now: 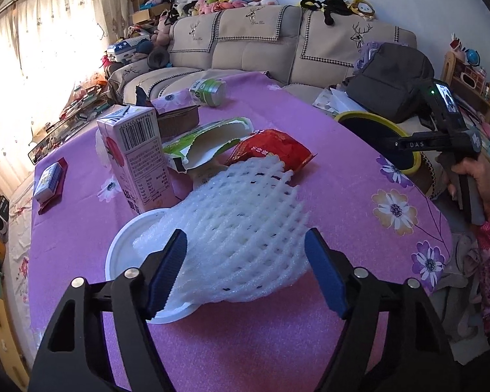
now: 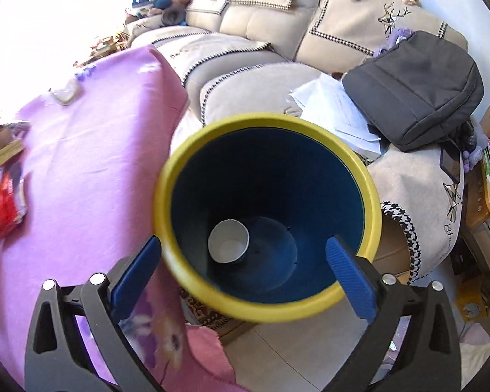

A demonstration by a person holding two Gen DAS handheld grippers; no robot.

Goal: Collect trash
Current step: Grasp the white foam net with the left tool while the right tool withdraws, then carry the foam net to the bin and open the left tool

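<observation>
My left gripper (image 1: 245, 245) is open, its blue fingers on either side of a white foam fruit net (image 1: 241, 228) that lies partly on a white plastic lid (image 1: 127, 248). Behind it are a pink milk carton (image 1: 137, 163), a torn green-and-white box (image 1: 205, 143) and a red snack bag (image 1: 274, 147). My right gripper (image 2: 241, 254) is open and empty above the yellow-rimmed blue trash bin (image 2: 268, 310), which holds a white paper cup (image 2: 228, 241). The bin also shows in the left wrist view (image 1: 372, 124).
The table has a purple flowered cloth (image 1: 343, 196). On it lie a green cup (image 1: 209, 91), a brown tray (image 1: 179, 119) and a small packet (image 1: 47, 181). A beige sofa (image 2: 261, 26) with a grey bag (image 2: 415, 88) and papers stands behind the bin.
</observation>
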